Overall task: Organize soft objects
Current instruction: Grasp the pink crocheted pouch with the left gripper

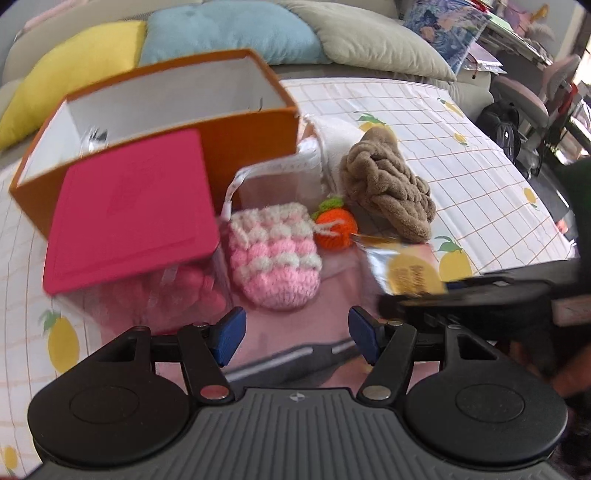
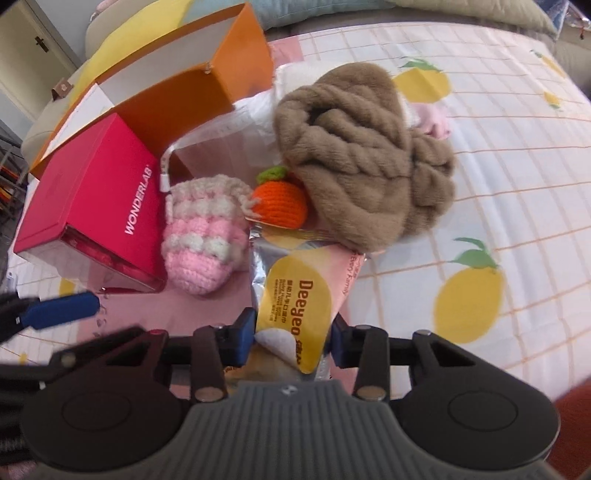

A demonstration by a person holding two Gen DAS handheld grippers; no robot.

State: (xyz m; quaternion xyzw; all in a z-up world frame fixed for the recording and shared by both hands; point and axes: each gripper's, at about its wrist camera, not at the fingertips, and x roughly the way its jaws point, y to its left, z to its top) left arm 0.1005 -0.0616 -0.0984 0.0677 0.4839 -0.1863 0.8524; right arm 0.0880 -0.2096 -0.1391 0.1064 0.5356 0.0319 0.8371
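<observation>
Ahead and to the left of the left tool [image 1: 297,334] stands an orange box [image 1: 251,147], open at the top with white walls; what lies inside it cannot be made out. A red box [image 1: 129,210] sits in front of it, resting on a clear bag [image 1: 177,295] with pink things inside. Straight ahead of the left tool lie a pink-and-white knit pouch [image 1: 275,254] and a knit orange [image 1: 336,229] touching it, and past those a brown plush scarf [image 1: 388,184], all on a bed sheet [image 1: 480,155] printed with lemons. The left tool's jaws are spread with nothing between them. The right tool [image 2: 291,338] pinches the near end of a yellow packet [image 2: 295,306], its pads pressing both sides. Only the right view shows the word WONDERLAB on the red box, the packet's Deegeo label and a pink item [image 2: 436,122] behind the scarf; only the left view shows the cushions [image 1: 229,29] beyond the orange box.
</observation>
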